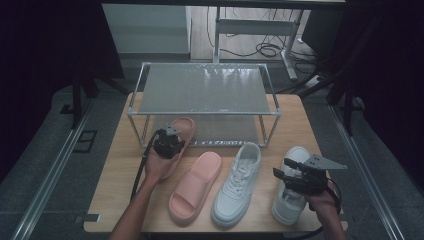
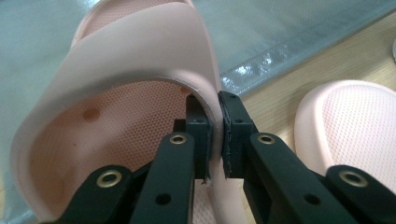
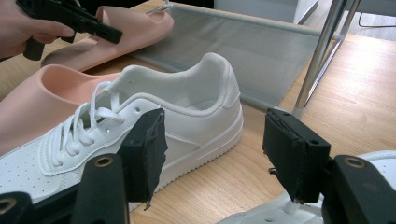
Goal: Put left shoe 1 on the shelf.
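Observation:
My left gripper (image 2: 214, 112) is shut on the edge of the strap of a pink slide (image 2: 126, 70). In the high view that gripper (image 1: 171, 132) holds the slide (image 1: 186, 125) with its front end over the rack's lower shelf (image 1: 220, 131). The matching pink slide (image 1: 195, 187) lies on the table. A white sneaker (image 1: 237, 182) lies to its right. My right gripper (image 1: 281, 167) hovers open over a second white sneaker (image 1: 290, 192). In the right gripper view the open jaws (image 3: 215, 140) frame the first sneaker's (image 3: 187, 107) heel without touching it.
A two-level metal rack (image 1: 202, 87) with mesh shelves stands at the back of the wooden table (image 1: 120, 165). One of its legs (image 3: 322, 51) rises near the right gripper. Cables lie on the floor beyond the table.

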### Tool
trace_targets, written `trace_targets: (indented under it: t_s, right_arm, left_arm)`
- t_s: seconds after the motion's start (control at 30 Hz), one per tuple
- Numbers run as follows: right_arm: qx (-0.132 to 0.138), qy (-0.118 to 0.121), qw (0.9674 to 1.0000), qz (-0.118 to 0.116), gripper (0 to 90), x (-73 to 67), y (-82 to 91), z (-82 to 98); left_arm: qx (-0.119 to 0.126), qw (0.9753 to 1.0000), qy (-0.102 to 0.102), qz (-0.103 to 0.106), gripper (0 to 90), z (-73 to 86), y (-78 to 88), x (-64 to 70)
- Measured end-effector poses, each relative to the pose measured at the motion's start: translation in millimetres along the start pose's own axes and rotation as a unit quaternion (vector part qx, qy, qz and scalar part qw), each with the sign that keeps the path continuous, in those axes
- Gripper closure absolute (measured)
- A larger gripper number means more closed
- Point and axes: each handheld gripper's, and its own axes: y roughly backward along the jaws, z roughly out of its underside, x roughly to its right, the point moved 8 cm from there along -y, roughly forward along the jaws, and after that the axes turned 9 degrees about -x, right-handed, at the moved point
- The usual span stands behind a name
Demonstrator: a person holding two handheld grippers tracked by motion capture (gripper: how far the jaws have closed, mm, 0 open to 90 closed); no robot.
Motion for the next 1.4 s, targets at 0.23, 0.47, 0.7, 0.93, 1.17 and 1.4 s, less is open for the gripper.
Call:
trace_targets:
  t_s: [0.23,0.47,0.7,0.93,1.17,1.4]
  right_arm:
    - [-0.001,0.000,1.0000,0.000,39.6,0.6,0.1,0.4]
    - [-0.002,0.000,1.0000,0.000,39.6,0.4,-0.9,0.9]
    - [-0.003,-0.001,1.0000,0.000,39.6,0.6,-1.6,1.4]
    - [-0.002,-0.001,1.0000,0.000,39.6,0.9,-0.9,1.3]
    - [-0.002,0.000,1.0000,0.000,39.6,0.8,0.2,1.1]
    - [0.001,0.001,1.0000,0.001,39.7,0.2,1.8,0.1]
  left_arm:
    - [0.006,0.9999,0.001,-0.016,83.5,-10.4,-8.8,-0.5]
    - [0.000,0.9998,-0.004,-0.021,83.5,-19.0,-18.2,-1.7]
    - [0.002,0.9995,-0.004,-0.031,83.4,-26.6,-25.5,-4.0]
    - [0.000,0.9993,-0.002,-0.038,81.9,-28.3,-30.2,-4.8]
    - [-0.008,0.9994,0.007,-0.032,62.0,-24.1,-20.1,-2.2]
    - [-0.005,0.9996,0.009,-0.026,53.8,-6.1,3.4,1.5]
